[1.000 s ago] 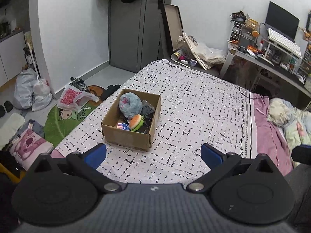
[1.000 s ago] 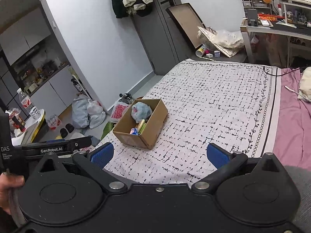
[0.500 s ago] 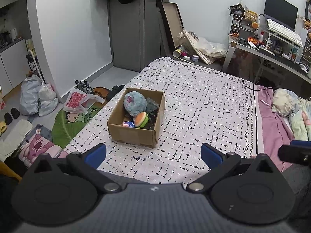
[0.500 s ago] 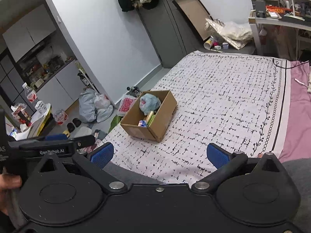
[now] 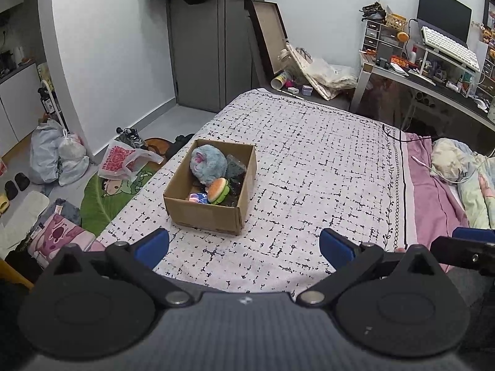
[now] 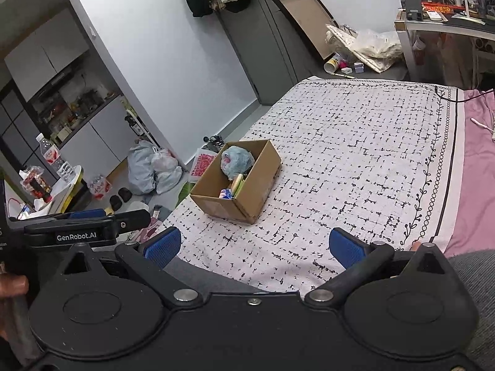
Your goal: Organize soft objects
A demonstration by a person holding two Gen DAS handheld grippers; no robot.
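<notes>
Both the left gripper (image 5: 244,244) and right gripper (image 6: 252,244) are spread apart, empty. Cardboard box (image 5: 204,216), frame centre, holds blue plush (image 5: 205,165) and burger plush (image 5: 217,189). Judged light, squashy: pinch the plush's bulging crown.

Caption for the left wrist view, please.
Open left gripper faces a cardboard box of soft toys, including a blue plush, on the bed.
</notes>
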